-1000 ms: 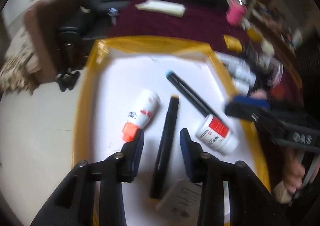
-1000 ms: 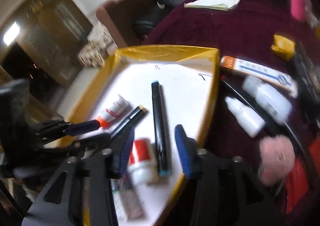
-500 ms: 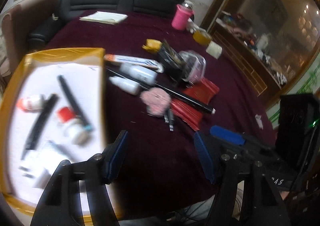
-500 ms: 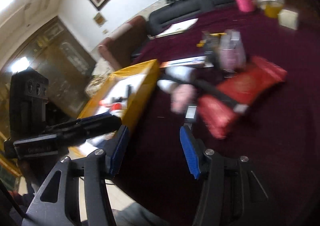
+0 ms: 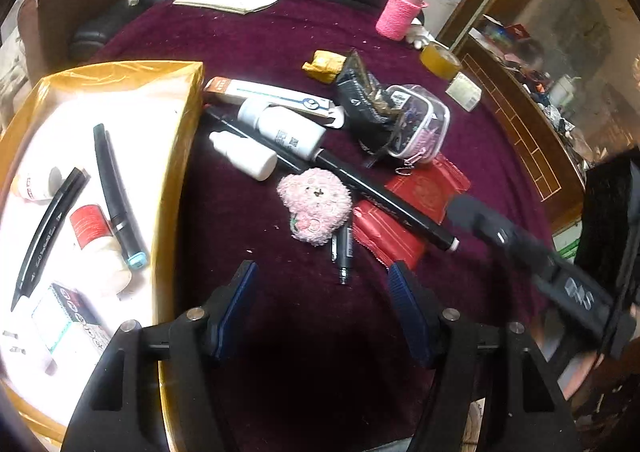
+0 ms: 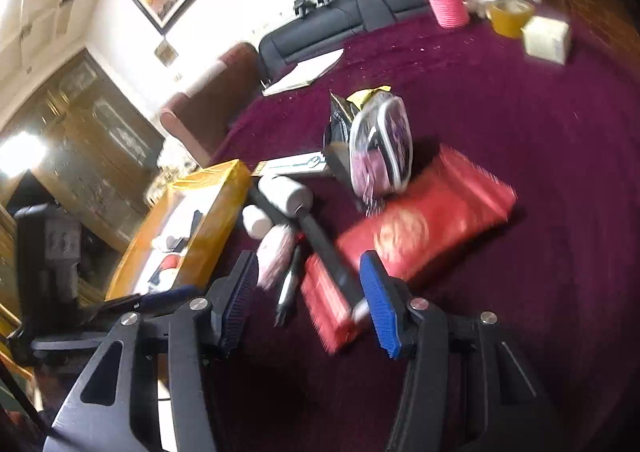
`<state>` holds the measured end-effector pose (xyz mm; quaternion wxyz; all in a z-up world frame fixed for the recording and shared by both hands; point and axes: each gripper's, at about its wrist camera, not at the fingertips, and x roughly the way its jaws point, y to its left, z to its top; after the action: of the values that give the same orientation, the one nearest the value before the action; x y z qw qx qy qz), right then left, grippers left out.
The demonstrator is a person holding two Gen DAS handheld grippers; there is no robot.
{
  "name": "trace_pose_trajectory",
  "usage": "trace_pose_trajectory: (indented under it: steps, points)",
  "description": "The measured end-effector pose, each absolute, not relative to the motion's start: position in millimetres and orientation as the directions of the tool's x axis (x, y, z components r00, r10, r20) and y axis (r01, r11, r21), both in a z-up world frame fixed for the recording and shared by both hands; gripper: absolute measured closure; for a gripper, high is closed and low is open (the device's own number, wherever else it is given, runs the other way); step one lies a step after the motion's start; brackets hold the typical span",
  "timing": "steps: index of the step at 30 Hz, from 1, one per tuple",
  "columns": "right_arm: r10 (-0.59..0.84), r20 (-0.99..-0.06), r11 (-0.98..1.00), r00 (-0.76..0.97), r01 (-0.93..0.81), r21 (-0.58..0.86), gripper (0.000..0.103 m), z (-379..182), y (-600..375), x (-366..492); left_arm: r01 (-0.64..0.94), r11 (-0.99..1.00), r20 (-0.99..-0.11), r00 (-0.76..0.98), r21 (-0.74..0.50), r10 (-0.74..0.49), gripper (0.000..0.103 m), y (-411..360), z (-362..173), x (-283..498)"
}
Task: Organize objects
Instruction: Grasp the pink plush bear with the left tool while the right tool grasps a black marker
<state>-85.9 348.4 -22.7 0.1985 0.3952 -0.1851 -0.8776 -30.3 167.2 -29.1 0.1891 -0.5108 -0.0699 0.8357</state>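
Covering most of both views, the maroon tablecloth [image 5: 256,39] carries everything you are sorting. At the left of the left wrist view sits the yellow-rimmed tray [image 5: 176,155], already holding two markers, small bottles and a box. Right of it, in the middle of the frame, lies the unsorted heap: a red packet [image 5: 420,191], a clear pouch [image 5: 420,123], a white bottle [image 5: 284,127], a long black marker [image 5: 384,199] lying across the packet, a pink plush [image 5: 316,203] and a small grey pen [image 5: 344,252].

You appear to be between placements, reaching for the next item. Your left gripper [image 5: 322,308] is released, its jaws having just spread wide, with only bare cloth between them. Your right gripper [image 6: 308,300] also stands open and empty, the marker's white tip just beside its right pad.

Next, pick one item, probably the marker or pen, centre the jaws over it, and lower before closing.
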Motion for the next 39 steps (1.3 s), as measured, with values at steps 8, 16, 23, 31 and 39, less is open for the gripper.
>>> trace_pose_trajectory:
  steps: [8,16,23,31,39]
  points:
    - [-0.366,-0.765,-0.929,-0.529,0.259,0.265,0.089,-48.5,308.3,-108.7,-0.189,-0.92,-0.834,-0.389,-0.343,0.391,0.042,159.6,-37.0,-50.5]
    - [-0.362,-0.759,-0.931,-0.542,0.165,0.326,0.091,-56.8,331.8,-48.9,-0.178,-0.929,-0.863,-0.346,-0.324,0.367,0.042,178.3,-51.5,-78.7]
    - [-0.374,-0.748,-0.919,-0.549,0.113,0.377,0.09,-62.0,347.7,-12.5,-0.125,-0.936,-0.872,-0.339,-0.33,0.353,0.066,182.0,-69.8,-100.2]
    - [-0.407,-0.743,-0.902,-0.531,0.105,0.419,0.09,-65.0,340.3,-18.9,-0.205,-0.93,-0.857,-0.367,-0.304,0.361,0.08,178.7,-58.1,-69.1]
    - [-0.431,-0.732,-0.883,-0.527,0.082,0.461,0.083,-64.3,336.8,-23.5,-0.259,-0.913,-0.847,-0.356,-0.315,0.394,0.08,166.3,-43.6,-24.8]
